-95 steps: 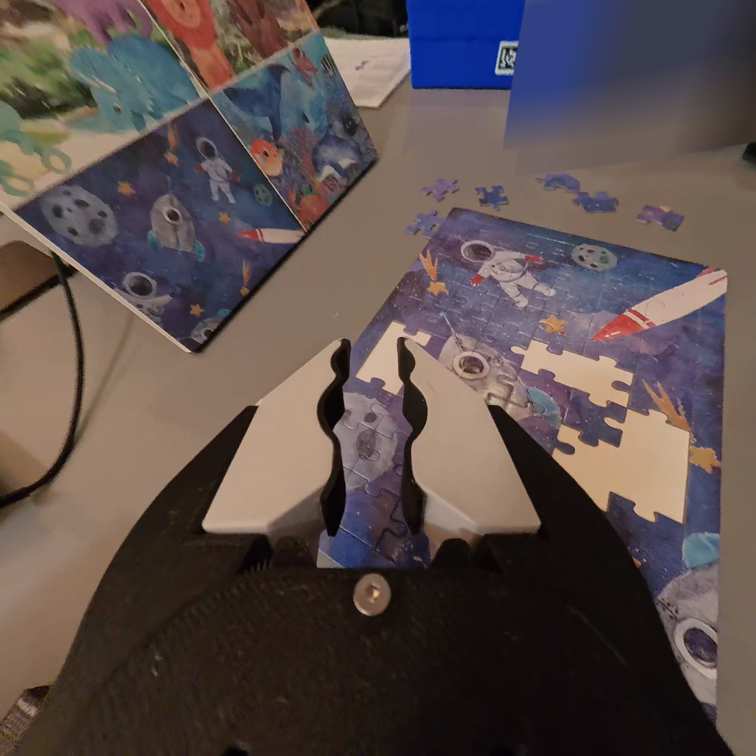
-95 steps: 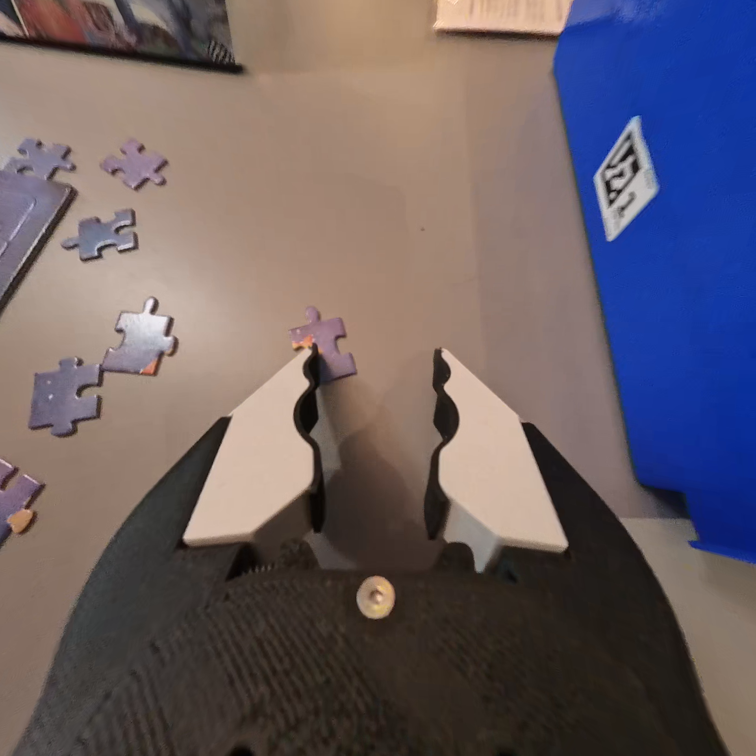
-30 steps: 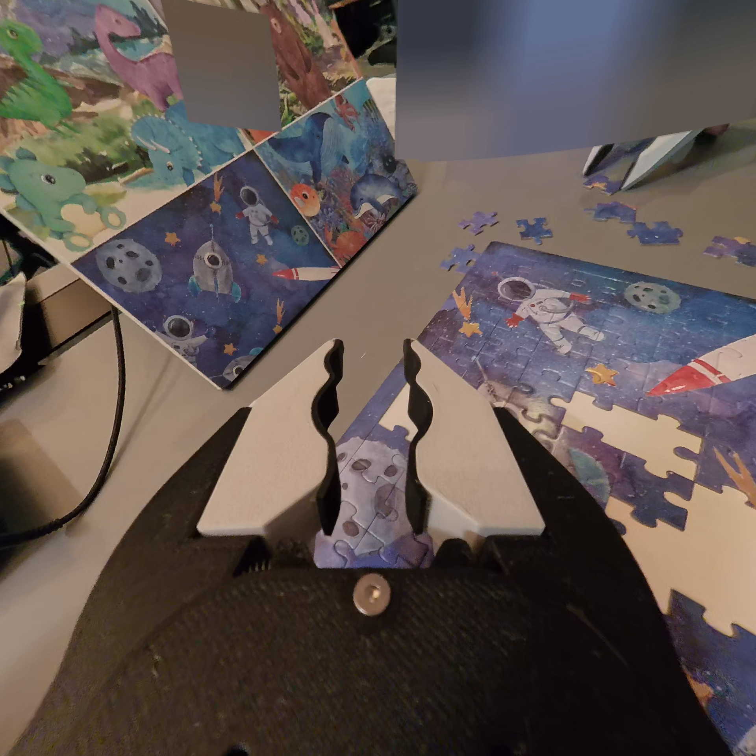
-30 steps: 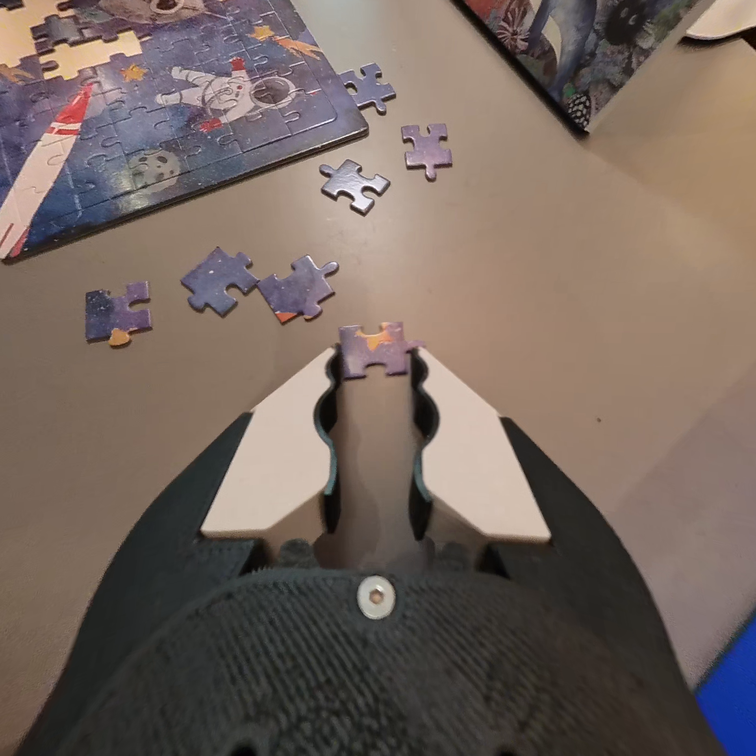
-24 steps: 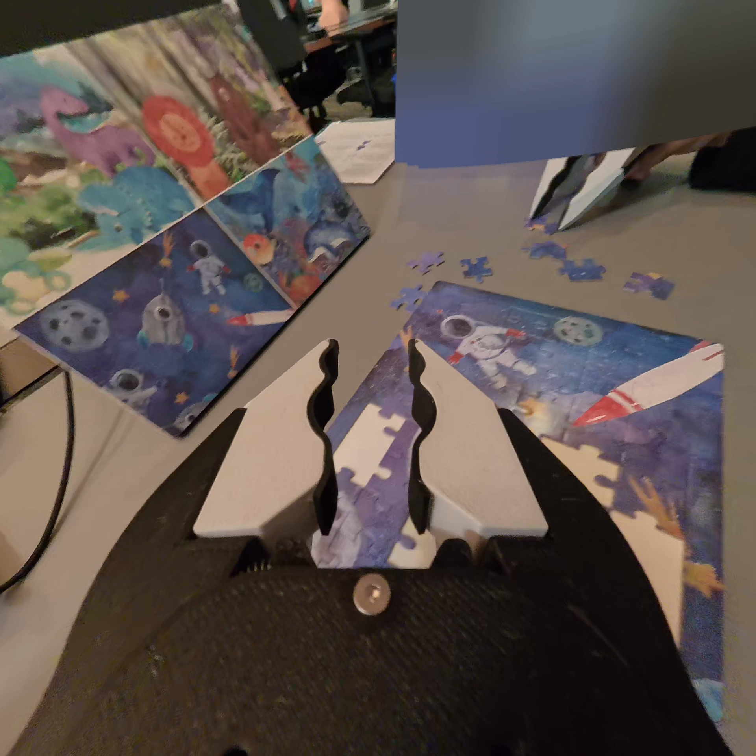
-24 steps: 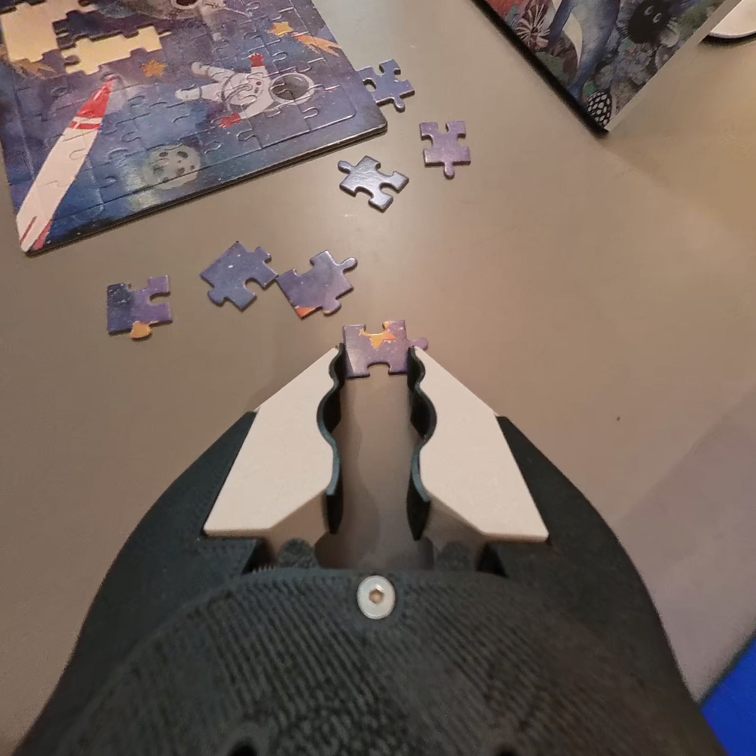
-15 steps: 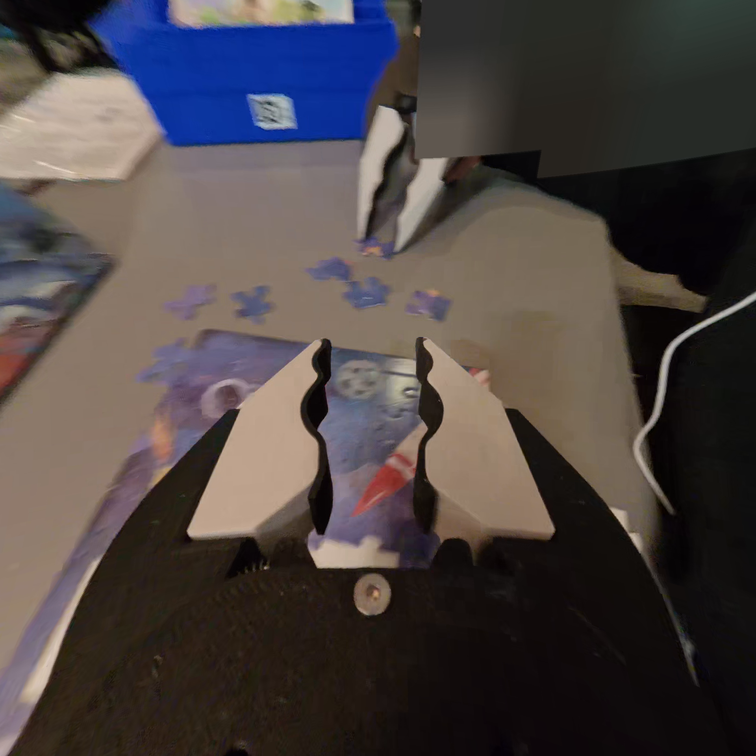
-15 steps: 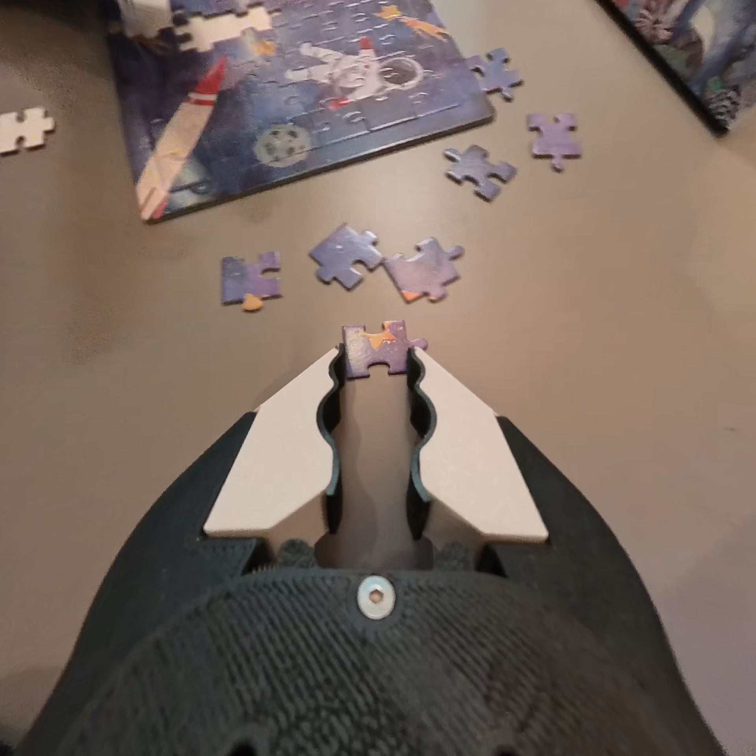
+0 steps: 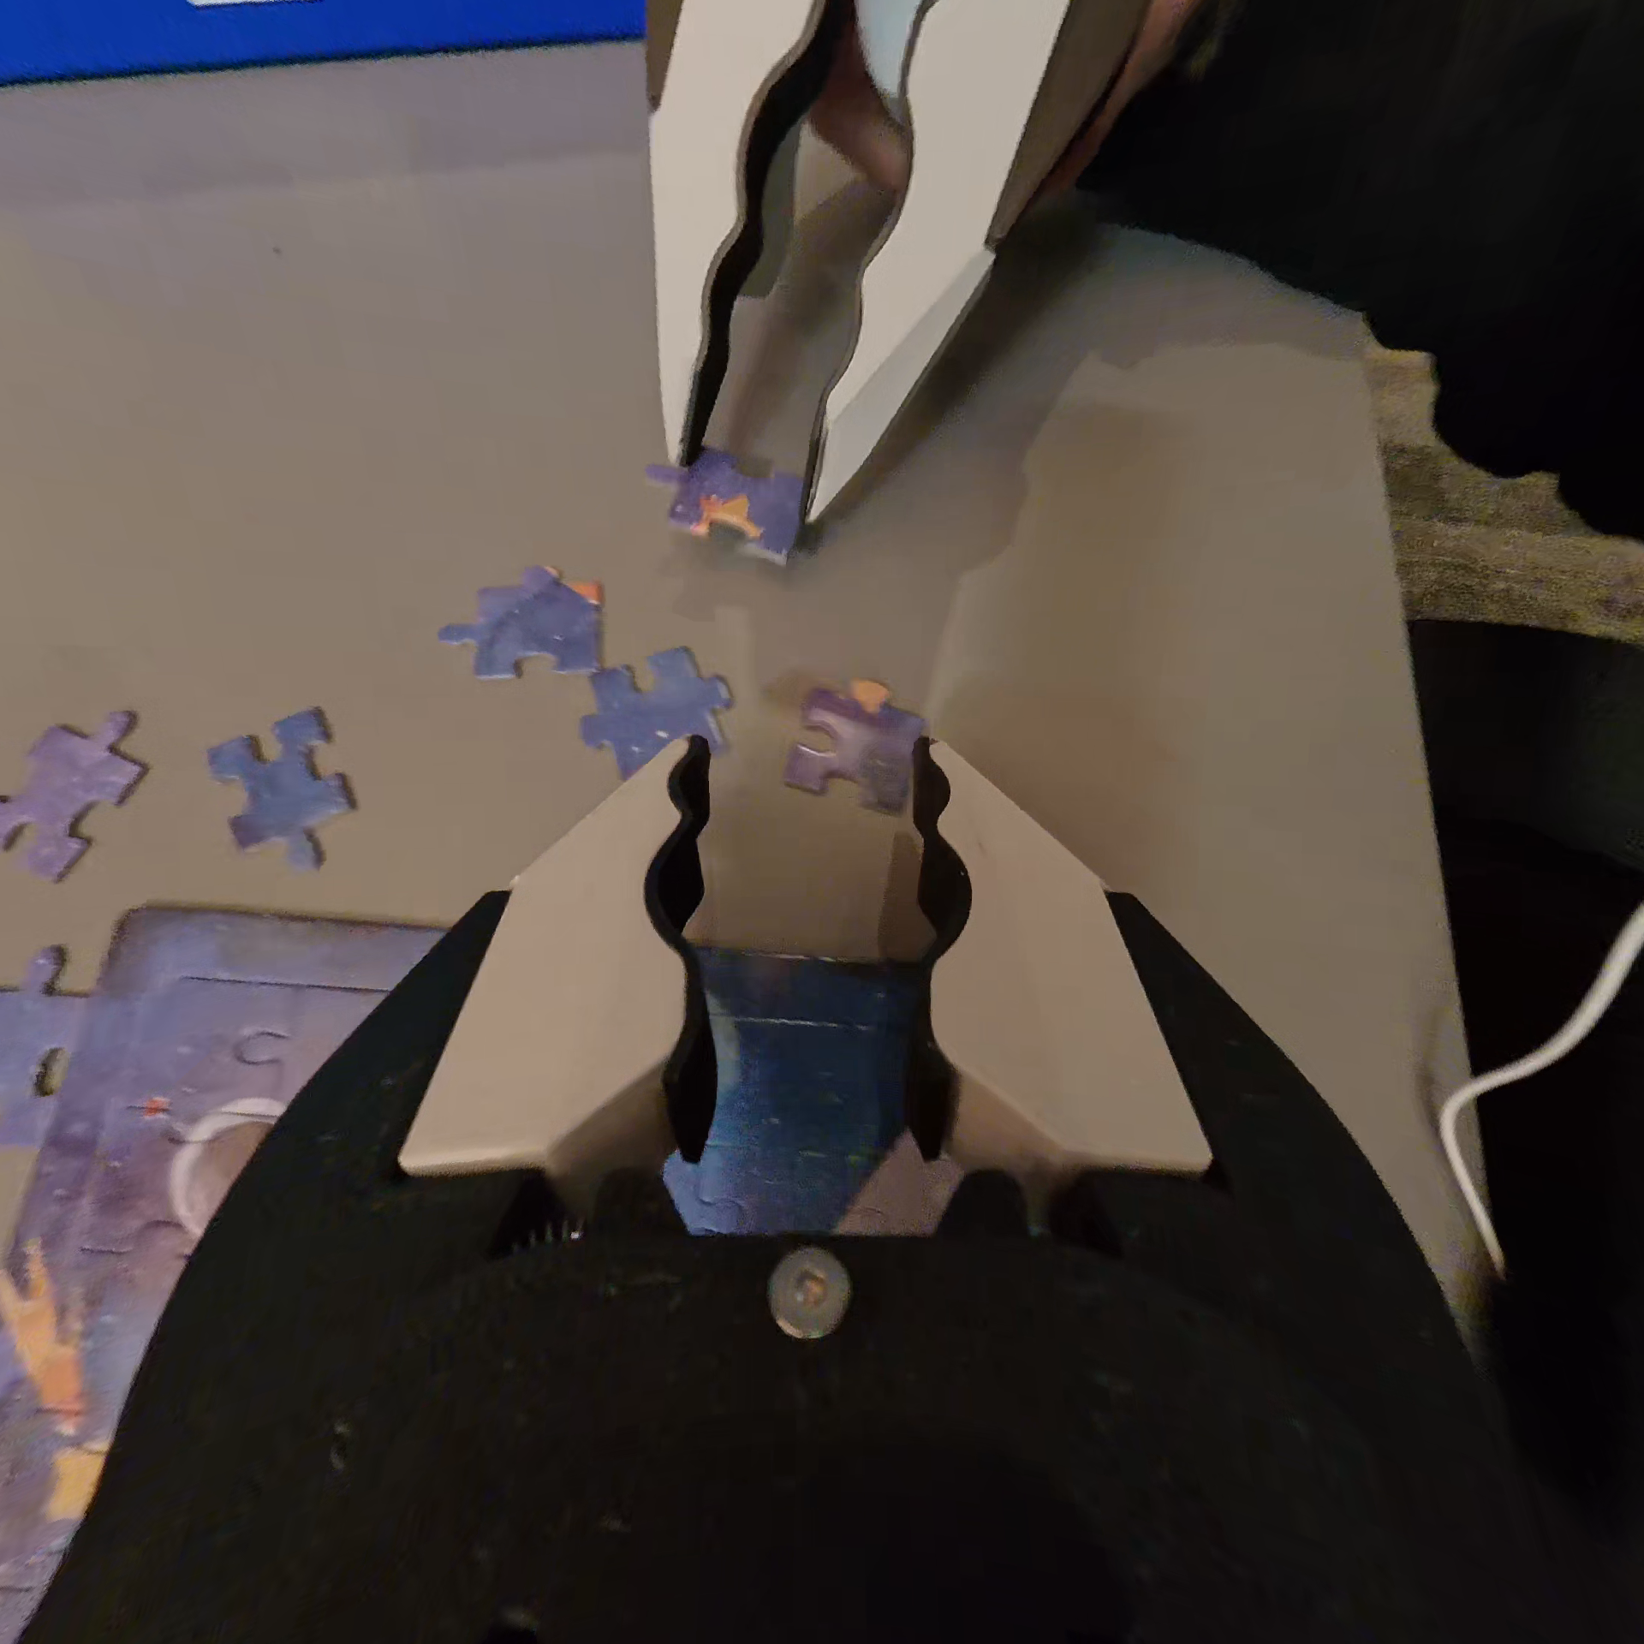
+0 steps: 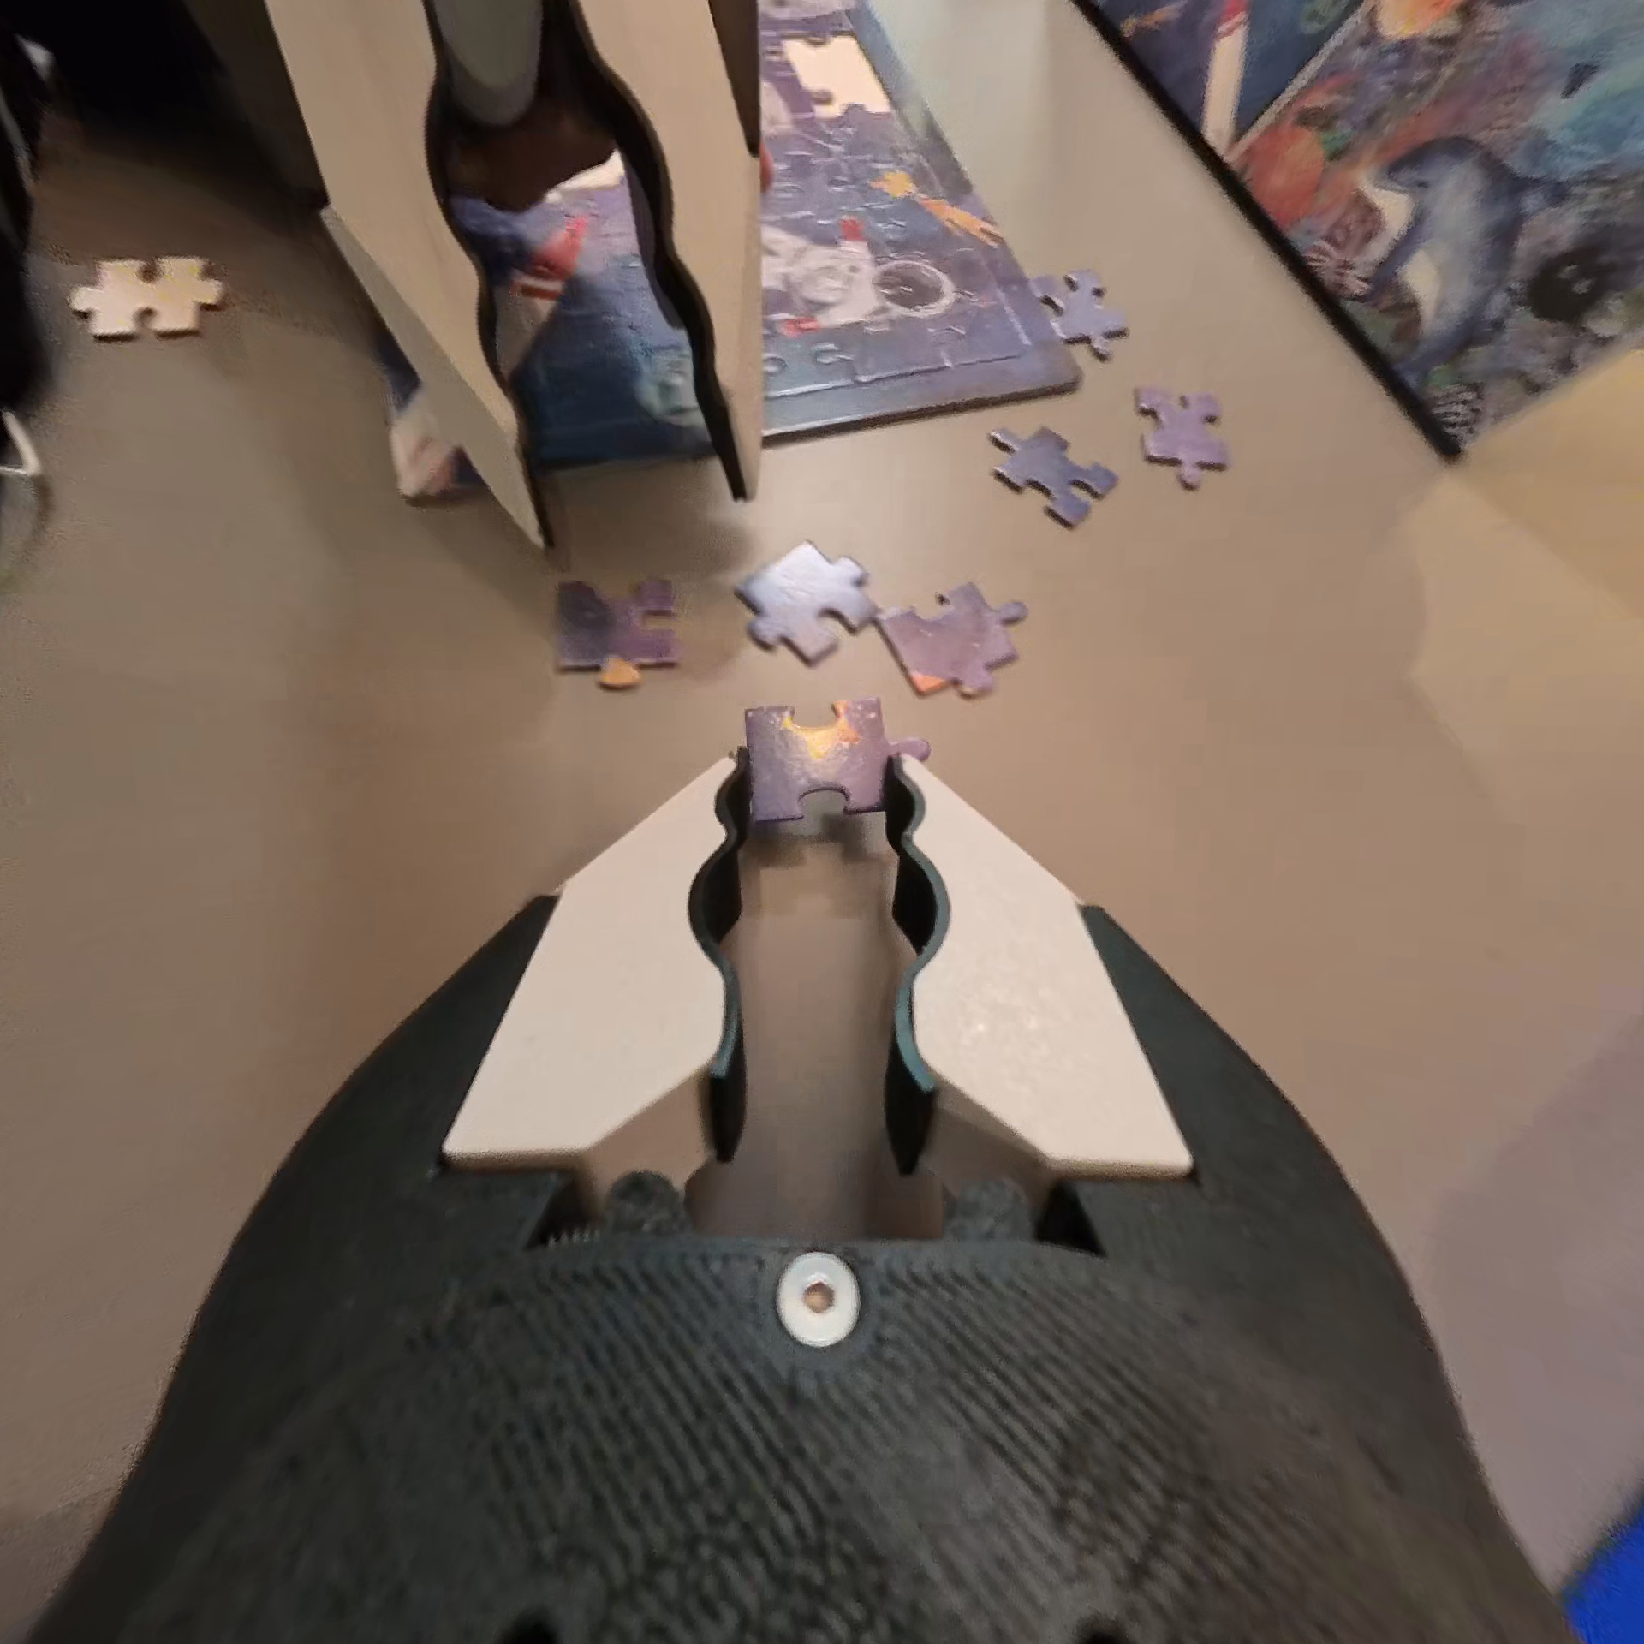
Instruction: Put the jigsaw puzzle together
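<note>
My right gripper [image 10: 818, 769] is shut on a purple puzzle piece with an orange mark [image 10: 817, 754] and holds it by its tips just above the grey table; the piece also shows in the left wrist view [image 9: 734, 511]. My left gripper [image 9: 808, 752] is open and empty, tips down near a loose purple piece with an orange tab [image 9: 854, 738]. It faces the right gripper [image 9: 747, 454] a short way off. The part-built space puzzle [image 10: 898, 347] lies behind the left gripper [image 10: 639, 511].
Several loose purple pieces lie between the grippers and the puzzle [image 10: 805, 600] [image 10: 956, 636] [image 10: 1054, 471] [image 9: 280, 787]. A face-down pale piece [image 10: 147, 294] lies far left. The picture box lid [image 10: 1423, 222] stands at right. A blue bin [image 9: 311, 36] and a white cable [image 9: 1512, 1067] border the table.
My left gripper swung from over the puzzle to the loose pieces, opened slightly wider and now faces the right gripper. The right gripper closed on the piece and turned toward the puzzle.
</note>
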`<move>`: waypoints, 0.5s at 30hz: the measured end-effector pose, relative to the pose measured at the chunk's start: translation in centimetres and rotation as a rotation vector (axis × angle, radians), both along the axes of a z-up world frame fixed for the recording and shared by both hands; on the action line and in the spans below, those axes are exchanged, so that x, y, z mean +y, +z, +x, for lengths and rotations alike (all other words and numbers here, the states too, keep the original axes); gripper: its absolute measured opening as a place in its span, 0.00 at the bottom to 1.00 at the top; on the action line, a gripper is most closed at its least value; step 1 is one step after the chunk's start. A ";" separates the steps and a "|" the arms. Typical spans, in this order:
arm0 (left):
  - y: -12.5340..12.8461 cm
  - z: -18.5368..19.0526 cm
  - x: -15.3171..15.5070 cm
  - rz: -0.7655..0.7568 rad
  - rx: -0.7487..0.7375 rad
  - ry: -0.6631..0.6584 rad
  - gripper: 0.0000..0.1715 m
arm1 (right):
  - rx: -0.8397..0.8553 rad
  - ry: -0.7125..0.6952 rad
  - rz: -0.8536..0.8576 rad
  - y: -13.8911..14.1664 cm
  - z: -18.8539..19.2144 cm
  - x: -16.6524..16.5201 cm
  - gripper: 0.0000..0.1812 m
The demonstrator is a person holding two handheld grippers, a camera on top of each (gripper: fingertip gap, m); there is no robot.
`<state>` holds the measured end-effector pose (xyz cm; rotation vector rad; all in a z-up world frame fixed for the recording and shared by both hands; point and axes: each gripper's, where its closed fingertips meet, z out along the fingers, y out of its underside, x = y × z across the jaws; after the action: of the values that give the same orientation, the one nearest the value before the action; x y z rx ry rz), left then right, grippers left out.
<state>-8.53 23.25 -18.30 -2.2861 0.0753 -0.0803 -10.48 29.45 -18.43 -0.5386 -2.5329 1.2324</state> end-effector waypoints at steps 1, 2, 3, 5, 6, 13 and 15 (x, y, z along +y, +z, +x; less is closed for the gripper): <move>0.1 -0.8 0.4 -0.014 0.002 0.009 0.26 | 0.007 -0.010 0.002 0.3 -0.4 0.6 0.16; 0.2 -1.6 0.9 -0.026 0.008 0.014 0.26 | 0.014 -0.013 -0.006 0.8 -0.8 1.1 0.16; 0.2 -2.5 1.4 -0.036 0.018 0.019 0.26 | 0.020 -0.007 -0.008 1.2 -1.2 1.5 0.16; 0.1 -4.2 2.5 -0.054 0.045 0.038 0.26 | 0.035 0.011 0.038 1.5 -2.3 2.1 0.16; -0.1 -5.0 3.0 -0.066 0.051 0.048 0.26 | 0.038 0.026 0.066 1.5 -2.9 2.3 0.16; -2.4 -7.1 4.2 -0.153 0.044 0.099 0.24 | -0.069 0.205 0.147 -0.5 -4.9 0.7 0.16; -2.3 -7.1 4.2 -0.130 0.007 0.100 0.21 | -0.080 0.227 0.184 -1.6 -5.0 0.6 0.16</move>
<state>-15.58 27.43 -20.62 -2.4160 -0.0422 -0.0256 -15.48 30.05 -20.00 -0.2696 -2.8010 1.0494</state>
